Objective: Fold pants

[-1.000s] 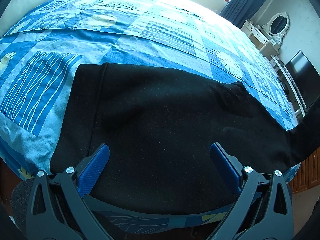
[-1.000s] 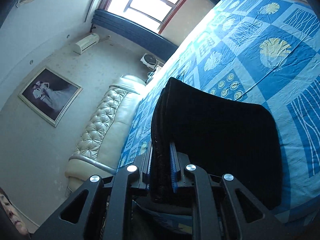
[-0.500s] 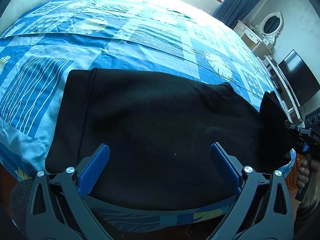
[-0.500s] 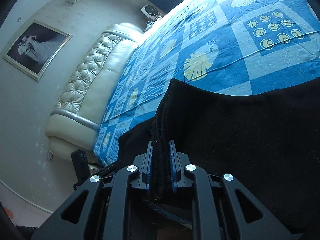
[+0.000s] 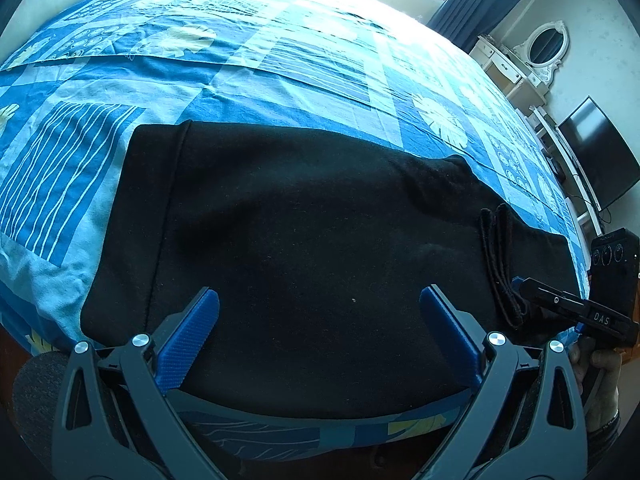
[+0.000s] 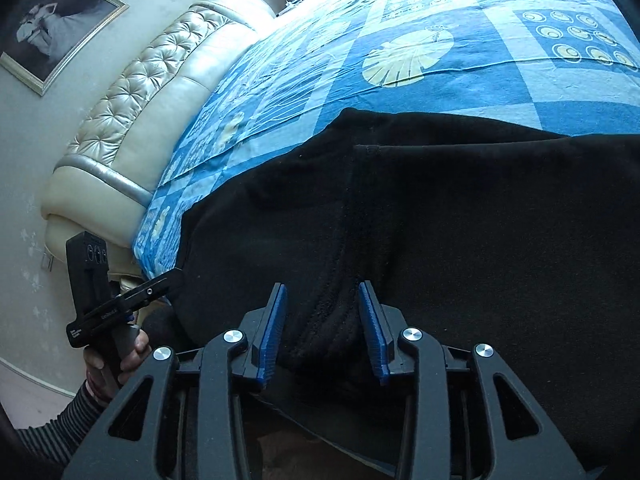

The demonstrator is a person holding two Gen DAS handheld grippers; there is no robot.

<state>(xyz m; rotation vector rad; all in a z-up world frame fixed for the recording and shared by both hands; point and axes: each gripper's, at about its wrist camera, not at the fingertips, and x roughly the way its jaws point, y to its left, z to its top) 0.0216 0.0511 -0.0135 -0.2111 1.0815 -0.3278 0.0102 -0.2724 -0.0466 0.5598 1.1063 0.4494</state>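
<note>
Black pants lie folded on the blue patterned bedspread near the front edge. My left gripper is open just above the pants' near edge. In the left wrist view the folded-over cuff end lies on the right part of the pants, with the right gripper at it. In the right wrist view my right gripper is open, its blue pads either side of the thick black cuff fold without squeezing it. The pants fill the view.
A padded cream headboard and a framed picture stand at the bed's left end. A white dresser with oval mirror and a dark TV stand at the right wall. The bed's front edge is just below the grippers.
The right gripper carried the cuff end over and down onto the pants, then opened its jaws and released the fold. The left gripper stayed open, hardly moving.
</note>
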